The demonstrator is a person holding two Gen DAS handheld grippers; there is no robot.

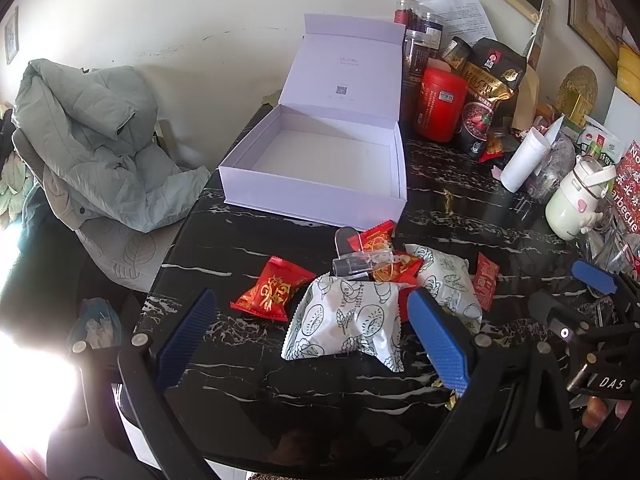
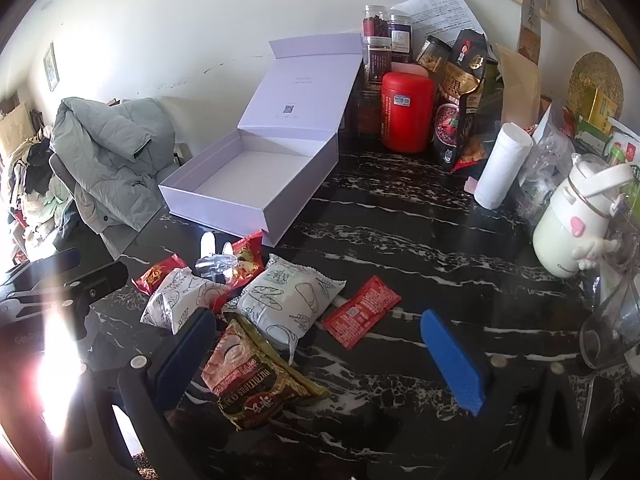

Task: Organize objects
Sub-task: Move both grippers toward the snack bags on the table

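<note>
We judge the left claw [image 1: 310, 338], open, nearer: white packet [image 1: 346, 320] lies between its fingers; right claw [image 2: 320, 354] open.

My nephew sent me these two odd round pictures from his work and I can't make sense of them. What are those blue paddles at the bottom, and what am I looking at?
The blue paddles are the fingers of two hand-held grippers; a person holds one in each hand. Each carries a wide-angle camera that looks along its own fingers, hence the round, bent view. One picture is from the left gripper, the other from the right gripper. Both are open and hold nothing.

On the black marble table stands an open white box, empty as far as can be seen. In front of it lie snack packets: white ones, red ones, and a gold one near the right gripper. Jars and a red canister stand behind.
</note>
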